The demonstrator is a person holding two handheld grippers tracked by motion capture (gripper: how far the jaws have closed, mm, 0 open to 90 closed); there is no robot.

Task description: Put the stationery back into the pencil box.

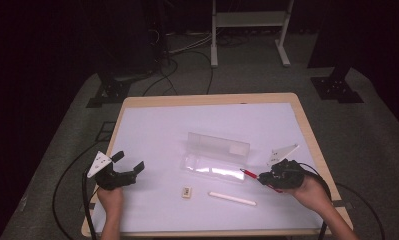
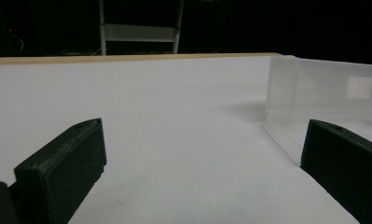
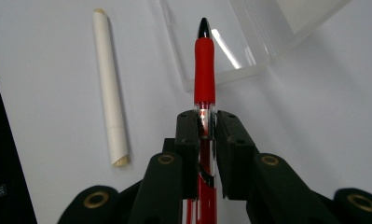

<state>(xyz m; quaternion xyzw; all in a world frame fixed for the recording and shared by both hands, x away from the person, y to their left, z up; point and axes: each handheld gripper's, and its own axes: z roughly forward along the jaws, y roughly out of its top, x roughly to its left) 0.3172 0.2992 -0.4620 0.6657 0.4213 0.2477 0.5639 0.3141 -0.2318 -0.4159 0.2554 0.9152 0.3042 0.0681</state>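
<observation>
red pen [image 3: 204,65] between right gripper [image 3: 206,122] jaws

Dark lab: floor cables [image 1: 177,65], stand feet [image 1: 337,90], white-topped table [image 1: 207,100].

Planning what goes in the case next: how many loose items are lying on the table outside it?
2: a small eraser near the front edge, and a white stick just right of it. The red pen is clamped in the right gripper, tip over the clear case.

Pen [image 3: 204,65]: red grip, black tip. Case [image 1: 216,157]: clear plastic. Stick [image 3: 110,88]: cream. Table surface [image 1: 152,130]: white, tan wooden edge.
</observation>
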